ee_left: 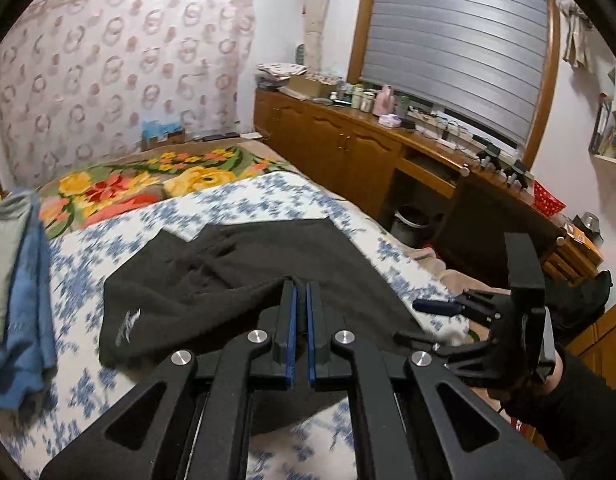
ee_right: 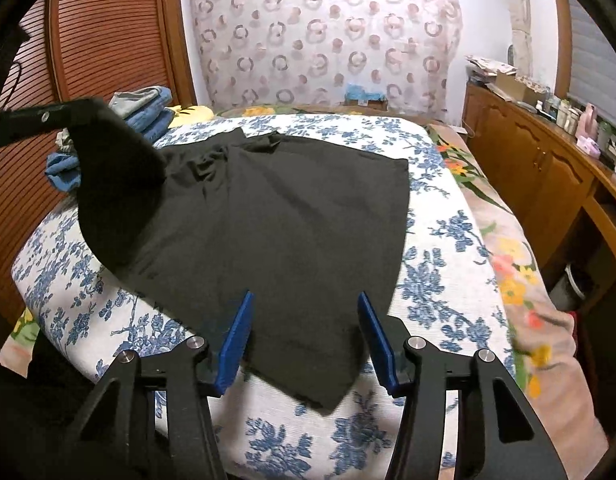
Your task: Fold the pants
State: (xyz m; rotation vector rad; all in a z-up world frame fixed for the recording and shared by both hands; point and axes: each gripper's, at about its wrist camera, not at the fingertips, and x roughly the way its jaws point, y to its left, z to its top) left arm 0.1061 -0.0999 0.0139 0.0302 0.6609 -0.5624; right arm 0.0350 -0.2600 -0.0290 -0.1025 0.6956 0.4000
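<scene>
One pair of pants [ee_right: 276,220], lying on the bed [ee_right: 447,240] over the white cover [ee_right: 439,292] with blue flowers. Long axis running from the near edge of the bed away toward the far left in the right wrist view; narrow end near, just under the right tongs [ee_right: 306,312], wider part further away, with some creases there. Mostly flat, except at the left side, where one corner is lifted up from the cover and hangs as a dark flap.

Black or very dark grey cloth, matte, plain. One small pale logo [ee_left: 128,326] on the part near the left edge in the left wrist view.

Two tongs. Left tongs [ee_left: 300,292] fully closed, blue pads almost touching, with the raised corner of the pants pinched at the tips. Right tongs about half open, blue pads well apart on both sides of the narrow end of the pants, gripping nothing.

One pile of clothes [ee_right: 148,108], blue and grey, at the far left of the bed, apart from the pants. One blanket [ee_left: 128,188] with yellow and red flowers beyond the blue-flowered cover.
</scene>
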